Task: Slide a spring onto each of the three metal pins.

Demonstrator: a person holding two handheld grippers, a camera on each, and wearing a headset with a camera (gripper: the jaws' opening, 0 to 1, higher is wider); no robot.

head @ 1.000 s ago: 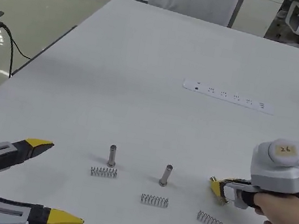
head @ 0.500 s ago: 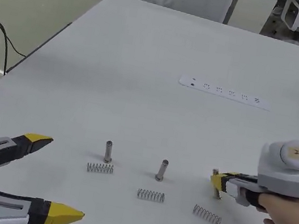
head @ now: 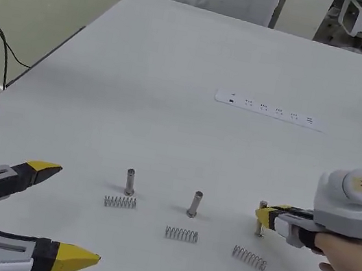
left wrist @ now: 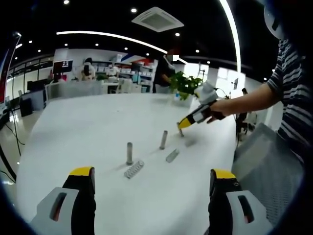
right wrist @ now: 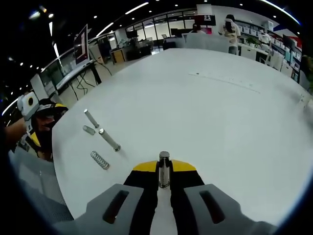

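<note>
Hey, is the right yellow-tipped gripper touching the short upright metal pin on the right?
Touching. The right gripper view shows the right gripper with its yellow-tipped jaws closed on the short metal pin, no gap on either side.

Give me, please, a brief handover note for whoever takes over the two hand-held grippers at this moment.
The left hand-held gripper is open and holds nothing.
The right hand-held gripper is shut on the right pin, held upright.
The left pin and middle pin stand on the table.
The left spring, middle spring and right spring lie flat before them.
Done: no spring is on a pin. Left: all three.
</note>
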